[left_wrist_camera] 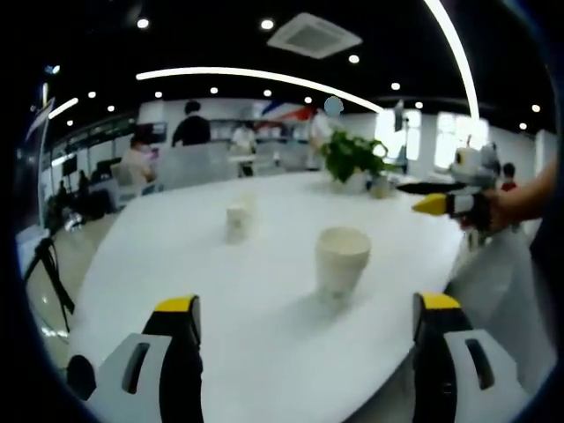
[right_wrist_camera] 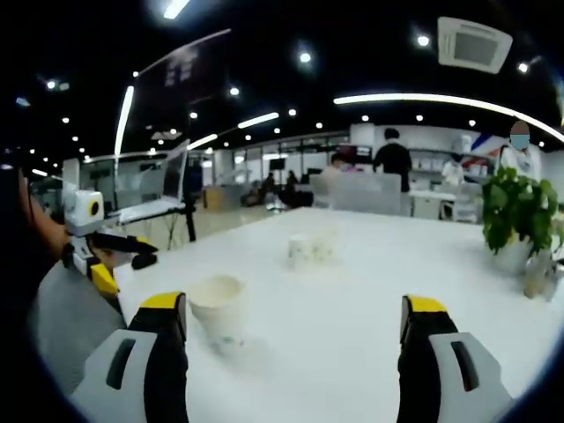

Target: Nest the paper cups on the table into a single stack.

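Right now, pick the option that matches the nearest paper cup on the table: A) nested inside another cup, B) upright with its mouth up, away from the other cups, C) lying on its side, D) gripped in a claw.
B: the nearest paper cup stands upright, open end up, alone on the white table, with the other cups farther back.

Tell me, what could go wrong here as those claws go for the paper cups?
The near cup is light paper, so a jaw closing off-centre could tip or crush it. The left gripper and right gripper both face that cup with jaws wide apart, so they might collide. The far cups sit close together; grabbing one may knock its neighbour.
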`<action>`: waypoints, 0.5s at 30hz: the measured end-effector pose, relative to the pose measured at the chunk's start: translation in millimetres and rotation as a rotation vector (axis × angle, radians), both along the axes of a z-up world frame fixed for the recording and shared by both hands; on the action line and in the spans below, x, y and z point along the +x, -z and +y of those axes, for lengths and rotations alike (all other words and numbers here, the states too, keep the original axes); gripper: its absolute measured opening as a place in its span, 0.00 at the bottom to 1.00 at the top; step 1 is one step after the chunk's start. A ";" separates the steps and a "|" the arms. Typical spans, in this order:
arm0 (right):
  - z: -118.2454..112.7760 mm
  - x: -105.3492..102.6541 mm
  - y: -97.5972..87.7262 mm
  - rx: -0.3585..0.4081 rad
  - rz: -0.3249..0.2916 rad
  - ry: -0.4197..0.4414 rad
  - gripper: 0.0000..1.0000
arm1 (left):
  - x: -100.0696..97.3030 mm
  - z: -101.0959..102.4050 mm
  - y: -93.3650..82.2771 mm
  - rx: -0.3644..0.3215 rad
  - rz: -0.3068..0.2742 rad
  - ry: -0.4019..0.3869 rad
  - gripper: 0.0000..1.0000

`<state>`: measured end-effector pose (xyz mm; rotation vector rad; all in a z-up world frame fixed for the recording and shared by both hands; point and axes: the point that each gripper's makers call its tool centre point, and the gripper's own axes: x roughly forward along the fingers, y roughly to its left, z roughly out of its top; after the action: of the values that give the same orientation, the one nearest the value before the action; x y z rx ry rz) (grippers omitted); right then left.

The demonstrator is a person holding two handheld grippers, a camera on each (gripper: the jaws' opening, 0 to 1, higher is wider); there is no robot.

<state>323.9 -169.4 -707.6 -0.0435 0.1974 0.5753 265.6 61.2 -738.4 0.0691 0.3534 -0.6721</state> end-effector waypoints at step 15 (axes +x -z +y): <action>4.6 40.0 -15.9 -0.004 -0.028 -0.033 1.00 | 34.9 18.5 0.8 -0.054 0.032 -0.054 0.98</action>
<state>363.9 -164.8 -691.7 -0.0591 0.1707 0.6064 300.5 79.7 -739.3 -0.0031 0.3662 -0.6295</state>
